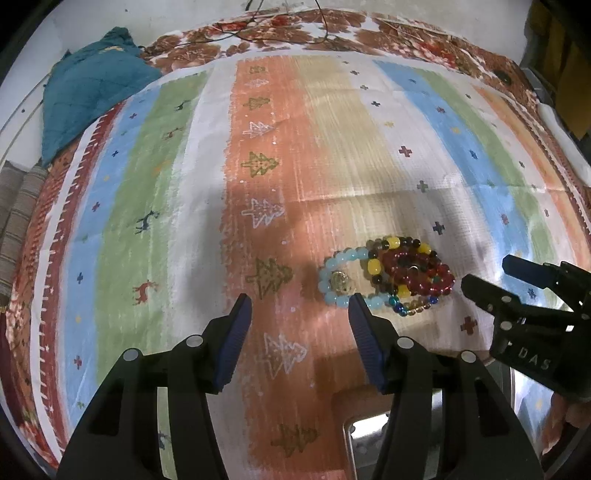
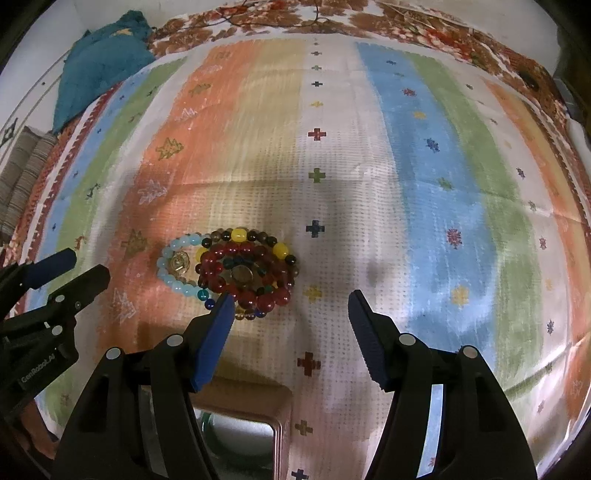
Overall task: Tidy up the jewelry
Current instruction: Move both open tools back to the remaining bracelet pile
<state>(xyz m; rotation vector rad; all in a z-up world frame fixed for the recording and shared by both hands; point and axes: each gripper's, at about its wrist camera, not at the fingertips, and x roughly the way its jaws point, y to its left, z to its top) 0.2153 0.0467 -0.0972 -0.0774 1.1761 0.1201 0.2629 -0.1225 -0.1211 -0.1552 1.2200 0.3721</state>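
Note:
A pile of beaded bracelets [image 1: 391,275] lies on the striped cloth: a pale blue one [image 1: 334,275], a dark red one [image 1: 424,273], one with yellow and dark beads [image 1: 393,243], and a small multicoloured one. My left gripper [image 1: 300,304] is open and empty, just left of and in front of the pile. My right gripper [image 2: 290,301] is open and empty, its left finger just in front of the pile [image 2: 236,267]. Each gripper shows in the other's view, the right one [image 1: 491,275] right of the pile, the left one [image 2: 79,267] left of it.
A pink-rimmed box [image 2: 282,400] with a shiny inside sits at the near edge below the grippers; it also shows in the left wrist view [image 1: 345,424]. A teal cushion [image 1: 88,85] lies at the far left. Cables [image 1: 280,29] run across the far floral cloth.

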